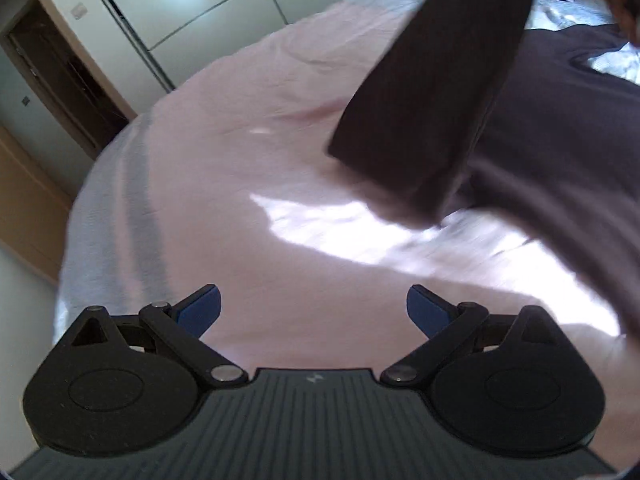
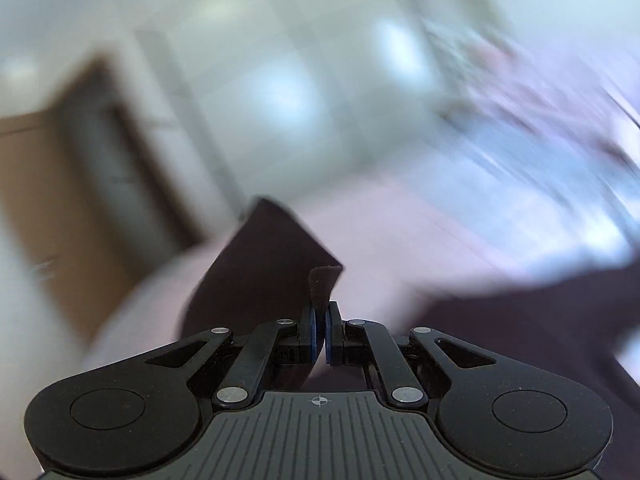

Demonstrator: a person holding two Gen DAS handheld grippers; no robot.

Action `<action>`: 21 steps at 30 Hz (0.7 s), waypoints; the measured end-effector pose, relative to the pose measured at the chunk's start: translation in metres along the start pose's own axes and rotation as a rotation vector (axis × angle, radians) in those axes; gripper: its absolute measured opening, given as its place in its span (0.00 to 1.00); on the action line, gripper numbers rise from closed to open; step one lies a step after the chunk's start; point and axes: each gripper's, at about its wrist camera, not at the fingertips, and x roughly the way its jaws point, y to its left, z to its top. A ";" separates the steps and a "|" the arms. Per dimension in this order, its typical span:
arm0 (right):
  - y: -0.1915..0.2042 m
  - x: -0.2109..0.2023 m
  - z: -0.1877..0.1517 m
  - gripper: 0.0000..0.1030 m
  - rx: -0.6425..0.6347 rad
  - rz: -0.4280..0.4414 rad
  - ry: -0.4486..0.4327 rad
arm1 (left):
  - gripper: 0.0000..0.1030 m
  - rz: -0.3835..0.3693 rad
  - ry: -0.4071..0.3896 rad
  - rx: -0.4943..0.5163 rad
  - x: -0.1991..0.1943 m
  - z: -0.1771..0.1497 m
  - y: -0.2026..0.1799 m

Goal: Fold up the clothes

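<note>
Clothes lay on the pink bedsheet [image 1: 224, 184]: a dark garment [image 1: 560, 128] was spread across the right side of the bed, and one sleeve [image 1: 432, 92] of it hung lifted above the sheet, well ahead of the left gripper [image 1: 313, 310] and to its right. That gripper's blue pads [image 1: 202, 308] stood wide apart with nothing between them, only bare sheet and a bright patch of sunlight in front. In the right wrist view the right gripper [image 2: 320, 338] had its pads [image 2: 313, 336] pressed together on a thin edge of the same dark cloth, a small tab of the fabric sticking up just above the tips. From there the sleeve [image 2: 260, 272] ran away from the fingers to the left and forward, held off the bed, while the rest of the garment [image 2: 520, 328] lay to the right of the gripper. The right view was heavily blurred, so the pinched edge was probably the sleeve cuff, though I could not be sure. Pale cabinet doors [image 1: 188, 4] and a brown door frame [image 1: 60, 64] stood beyond the bed.
</note>
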 end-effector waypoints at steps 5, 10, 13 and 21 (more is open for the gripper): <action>-0.131 0.026 -0.009 0.03 0.080 -0.052 0.191 | 0.95 -0.081 0.046 -0.020 0.033 0.043 -0.081; -0.147 0.017 0.001 0.03 0.071 0.075 0.215 | 0.95 -0.107 0.037 0.041 0.036 0.079 -0.115; -0.133 -0.014 0.037 0.03 0.025 0.209 0.078 | 0.95 -0.098 0.028 0.062 0.035 0.090 -0.118; -0.244 0.027 0.010 0.03 0.158 -0.040 0.195 | 0.95 -0.102 0.079 0.095 0.053 0.094 -0.130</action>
